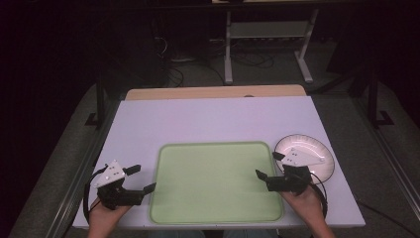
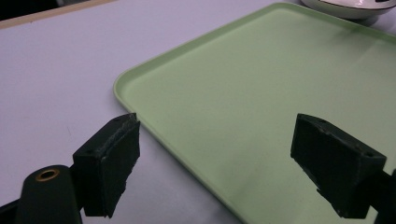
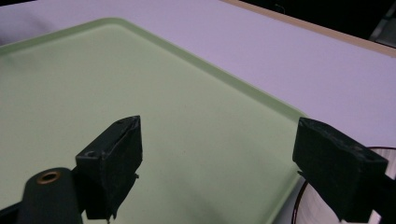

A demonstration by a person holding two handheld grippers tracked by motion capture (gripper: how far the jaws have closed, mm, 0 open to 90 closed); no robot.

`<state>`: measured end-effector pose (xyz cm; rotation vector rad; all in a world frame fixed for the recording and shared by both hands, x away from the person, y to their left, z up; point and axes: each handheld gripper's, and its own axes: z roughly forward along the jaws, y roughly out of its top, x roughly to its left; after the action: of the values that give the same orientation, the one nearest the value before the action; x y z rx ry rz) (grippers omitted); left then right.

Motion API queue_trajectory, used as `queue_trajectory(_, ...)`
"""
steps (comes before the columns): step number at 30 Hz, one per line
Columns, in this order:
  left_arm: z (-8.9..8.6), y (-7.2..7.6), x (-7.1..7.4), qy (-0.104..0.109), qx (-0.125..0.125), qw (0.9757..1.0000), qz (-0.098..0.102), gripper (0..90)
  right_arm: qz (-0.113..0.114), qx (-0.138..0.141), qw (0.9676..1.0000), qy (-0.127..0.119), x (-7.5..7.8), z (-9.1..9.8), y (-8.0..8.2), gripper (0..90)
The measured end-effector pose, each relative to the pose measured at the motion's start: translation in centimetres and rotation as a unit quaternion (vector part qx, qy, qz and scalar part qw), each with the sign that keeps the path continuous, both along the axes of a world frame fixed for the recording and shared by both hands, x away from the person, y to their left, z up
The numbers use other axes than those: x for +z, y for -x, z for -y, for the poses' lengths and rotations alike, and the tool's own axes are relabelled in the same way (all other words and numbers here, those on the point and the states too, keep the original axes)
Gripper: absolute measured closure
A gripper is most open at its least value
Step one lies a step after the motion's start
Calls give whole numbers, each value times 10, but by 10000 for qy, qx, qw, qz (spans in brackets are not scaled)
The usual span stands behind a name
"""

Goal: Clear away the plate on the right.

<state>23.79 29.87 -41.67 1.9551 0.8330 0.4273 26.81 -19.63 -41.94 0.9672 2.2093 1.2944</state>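
A light green tray [image 1: 216, 183] lies flat on the white table [image 1: 208, 119], near the person's edge, and serves as the landmark for everything else. In the high view the left gripper [image 1: 140, 179] is held just off the tray's left edge, over the bare table, with its jaws pointing toward the tray; one jaw tip reaches about to the tray's rim. Its jaws stand wide apart with nothing between them, and the left gripper view [image 2: 215, 163] shows the near left corner of the tray [image 2: 261, 107] through the gap, one jaw over the table and the other over the green surface. The right gripper [image 1: 268, 165] sits at the tray's right edge, its jaws also spread wide and empty, pointing in over the tray. In the right gripper view [image 3: 217, 163] the tray's far right corner [image 3: 140, 93] lies between the jaws. A white plate [image 1: 324, 153] with a dark rim rests on the table just beside the tray's far right corner, partly under the right gripper's grey plate; its edge [image 3: 308, 207] appears beside the right jaw. The tray's surface is bare.
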Motion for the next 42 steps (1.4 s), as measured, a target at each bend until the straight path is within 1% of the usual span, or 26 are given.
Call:
queue_trajectory(5,1,0,0,-36,-20,10000,7,154,-12,0,10000,-2,0,1,1,154)
queue_trajectory(33,1,0,1,-37,-32,10000,12,154,-26,5,9999,-100,1,8,6,155)
queue_trajectory(39,1,1,1,-34,-35,10000,16,153,-24,3,9999,-155,3,11,10,155)
queue_trajectory(42,1,1,1,-28,-34,10000,17,153,-25,4,9999,-137,3,13,12,156)
